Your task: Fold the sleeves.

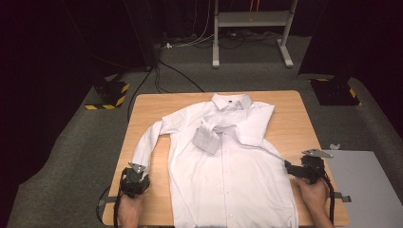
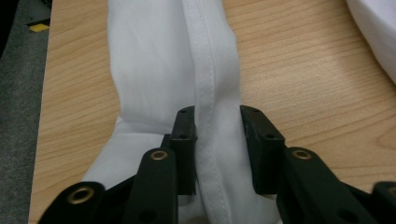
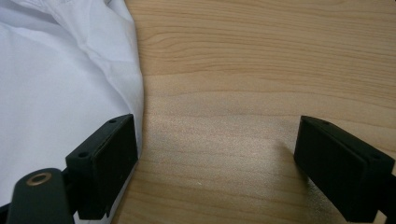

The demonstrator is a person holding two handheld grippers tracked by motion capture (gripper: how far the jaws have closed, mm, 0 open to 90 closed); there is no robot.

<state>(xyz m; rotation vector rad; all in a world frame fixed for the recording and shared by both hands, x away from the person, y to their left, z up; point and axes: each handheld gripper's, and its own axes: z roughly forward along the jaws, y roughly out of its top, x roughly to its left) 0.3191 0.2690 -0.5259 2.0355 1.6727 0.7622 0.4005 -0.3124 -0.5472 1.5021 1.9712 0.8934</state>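
A rectangular light wooden table (image 1: 290, 118) stands on grey carpet. A white long-sleeved button-up shirt (image 1: 228, 175) lies flat across it, collar at twelve o'clock, hem at six, one sleeve toward eight.

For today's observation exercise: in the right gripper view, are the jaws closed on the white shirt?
No: the right gripper has its jaws wide apart over bare table, with the shirt only beside one jaw.
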